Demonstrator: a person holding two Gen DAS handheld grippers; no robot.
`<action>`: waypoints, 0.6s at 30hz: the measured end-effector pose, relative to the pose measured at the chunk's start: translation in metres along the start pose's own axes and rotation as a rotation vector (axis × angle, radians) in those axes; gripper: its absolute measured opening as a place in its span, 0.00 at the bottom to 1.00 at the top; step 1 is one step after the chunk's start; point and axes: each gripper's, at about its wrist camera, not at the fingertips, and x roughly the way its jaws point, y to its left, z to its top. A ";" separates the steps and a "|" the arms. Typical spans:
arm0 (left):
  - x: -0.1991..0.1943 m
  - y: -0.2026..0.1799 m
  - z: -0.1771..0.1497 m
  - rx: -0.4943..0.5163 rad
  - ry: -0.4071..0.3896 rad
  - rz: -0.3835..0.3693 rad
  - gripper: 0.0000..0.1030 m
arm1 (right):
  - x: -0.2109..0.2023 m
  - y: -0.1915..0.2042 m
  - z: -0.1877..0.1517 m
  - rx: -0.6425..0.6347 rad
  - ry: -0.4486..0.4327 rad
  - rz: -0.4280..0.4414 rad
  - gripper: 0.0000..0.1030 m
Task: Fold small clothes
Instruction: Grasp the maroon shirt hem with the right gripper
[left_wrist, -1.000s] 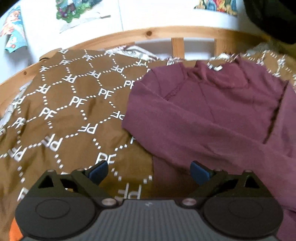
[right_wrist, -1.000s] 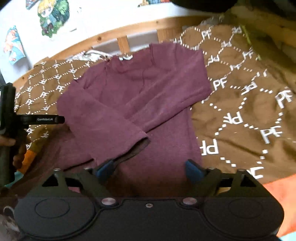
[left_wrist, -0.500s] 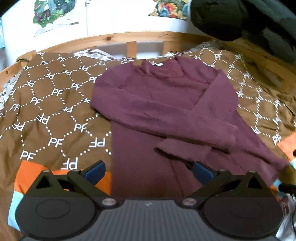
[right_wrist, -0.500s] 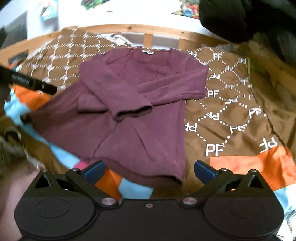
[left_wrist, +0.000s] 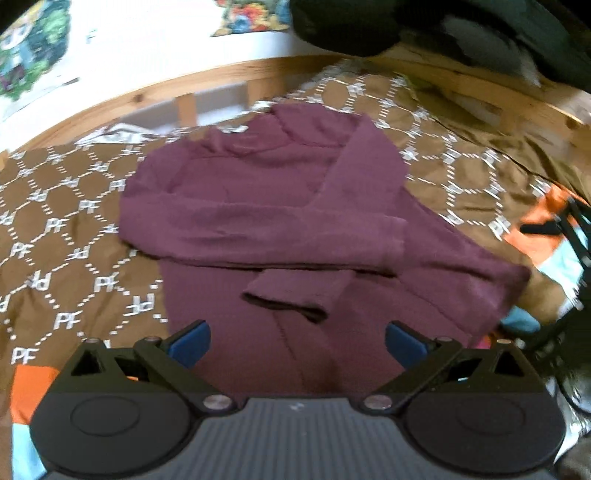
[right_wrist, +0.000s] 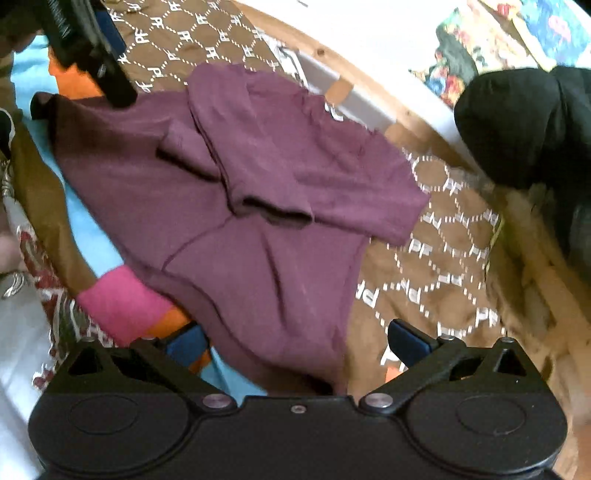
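A maroon long-sleeved top (left_wrist: 258, 206) lies flat on the brown patterned bedspread (left_wrist: 66, 229), both sleeves folded across its chest. It also shows in the right wrist view (right_wrist: 280, 173). My left gripper (left_wrist: 297, 341) is open and empty, over the top's lower hem. My right gripper (right_wrist: 295, 343) is open and empty, over the hem's right corner. The left gripper shows in the right wrist view (right_wrist: 88, 51) at the top left, by the hem's far corner.
A wooden bed rail (left_wrist: 207, 83) runs along the back. Dark clothing (right_wrist: 524, 122) hangs at the right. The bedspread has orange (left_wrist: 29, 391), blue and pink (right_wrist: 118, 306) patches near the front edge. Posters hang on the white wall (left_wrist: 140, 33).
Both grippers have drawn back from the sleeves toward the hem and stayed open. The right wrist view has swung to the top's right side. Both sleeves now lie folded across the chest.
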 end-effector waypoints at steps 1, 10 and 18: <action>0.000 -0.003 -0.001 0.008 0.002 -0.021 1.00 | 0.000 0.001 0.001 -0.009 -0.013 -0.002 0.99; 0.005 -0.034 -0.014 0.147 -0.011 -0.184 1.00 | -0.002 -0.004 0.018 -0.010 -0.179 0.083 0.60; 0.017 -0.045 -0.027 0.266 -0.007 0.005 0.99 | 0.000 -0.040 0.032 0.251 -0.208 0.268 0.13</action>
